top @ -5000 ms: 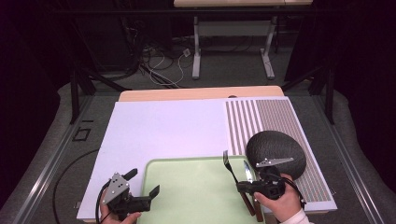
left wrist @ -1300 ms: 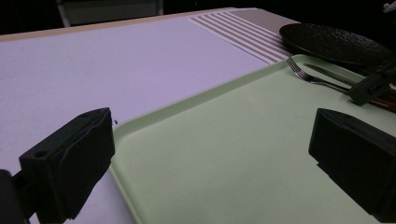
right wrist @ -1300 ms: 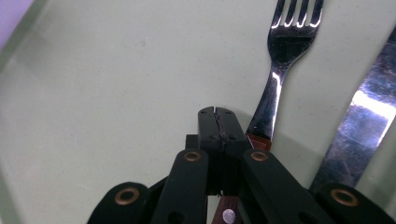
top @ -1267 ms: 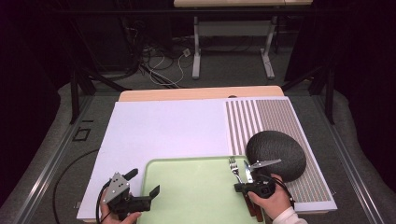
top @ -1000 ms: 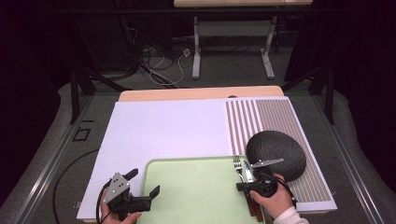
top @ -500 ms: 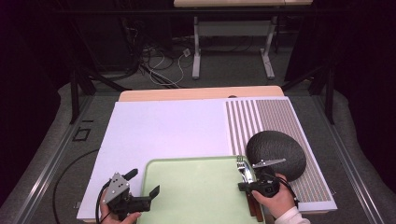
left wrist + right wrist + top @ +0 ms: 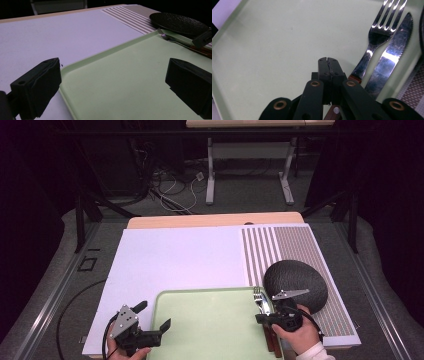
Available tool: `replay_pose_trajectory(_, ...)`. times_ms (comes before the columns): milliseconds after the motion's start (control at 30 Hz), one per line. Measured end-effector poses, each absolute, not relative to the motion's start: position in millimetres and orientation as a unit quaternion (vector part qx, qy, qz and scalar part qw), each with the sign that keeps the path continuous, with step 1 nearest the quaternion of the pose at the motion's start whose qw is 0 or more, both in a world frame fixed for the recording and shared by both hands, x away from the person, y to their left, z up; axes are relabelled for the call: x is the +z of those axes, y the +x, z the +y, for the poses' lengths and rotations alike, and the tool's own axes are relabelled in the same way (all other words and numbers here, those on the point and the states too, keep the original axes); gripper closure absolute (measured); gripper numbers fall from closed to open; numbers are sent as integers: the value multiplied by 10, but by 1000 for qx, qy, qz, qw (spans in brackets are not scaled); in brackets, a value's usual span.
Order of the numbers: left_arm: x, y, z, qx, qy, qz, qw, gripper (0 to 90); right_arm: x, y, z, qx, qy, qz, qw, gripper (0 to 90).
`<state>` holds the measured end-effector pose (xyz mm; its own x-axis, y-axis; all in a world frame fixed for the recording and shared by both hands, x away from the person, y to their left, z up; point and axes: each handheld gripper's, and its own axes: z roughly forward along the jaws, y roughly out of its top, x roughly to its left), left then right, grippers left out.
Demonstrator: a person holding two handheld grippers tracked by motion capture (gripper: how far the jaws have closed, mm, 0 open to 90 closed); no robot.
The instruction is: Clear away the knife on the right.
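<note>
A pale green tray [image 7: 205,325] lies at the near edge of the table. A fork [image 7: 257,295] and a knife [image 7: 266,306] with reddish-brown handles lie side by side along its right edge; the right gripper view shows the fork [image 7: 378,32] left of the knife [image 7: 393,50]. My right gripper [image 7: 259,318] hovers low beside them, its jaws shut tip to tip [image 7: 328,60] with nothing between them. My left gripper [image 7: 154,315] rests at the tray's left rim, jaws wide open [image 7: 112,85] and empty, looking across the tray [image 7: 120,70].
A dark round plate [image 7: 295,277] sits on the striped mat [image 7: 280,245] just right of the tray, behind my right hand. A white mat [image 7: 175,260] covers the table's middle and left. Chair and table legs stand beyond the far edge.
Five seconds ago the right gripper stood higher beside the plate with a thin utensil at its jaws. It has come down toward the tray's near right side. The left gripper has kept still.
</note>
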<state>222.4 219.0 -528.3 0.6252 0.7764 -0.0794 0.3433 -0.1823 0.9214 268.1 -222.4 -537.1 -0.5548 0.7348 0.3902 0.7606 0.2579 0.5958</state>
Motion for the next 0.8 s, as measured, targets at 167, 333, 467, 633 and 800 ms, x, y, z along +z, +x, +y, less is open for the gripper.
replay_pose_trajectory(167,-5282,2222,2192,210,739,379,516,7,-5334,2665,-2233,-390,-459,-798,2,900)
replay_pose_trajectory(333,-5282,2222,2193,210,740,379,515,7,-5309,2656,-2249,-395,-441,-806,-14,900)
replay_pose_trajectory(467,-5283,2223,2192,210,739,379,515,7,-5277,2655,-2275,-388,-432,-814,-32,900)
replay_pose_trajectory(633,-5283,2221,2192,210,738,381,516,7,-5259,2668,-2338,-385,-433,-814,-34,896)
replay_pose_trajectory(800,-5283,2222,2195,210,738,380,516,7,-5241,2691,-2426,-395,-439,-806,-39,868)
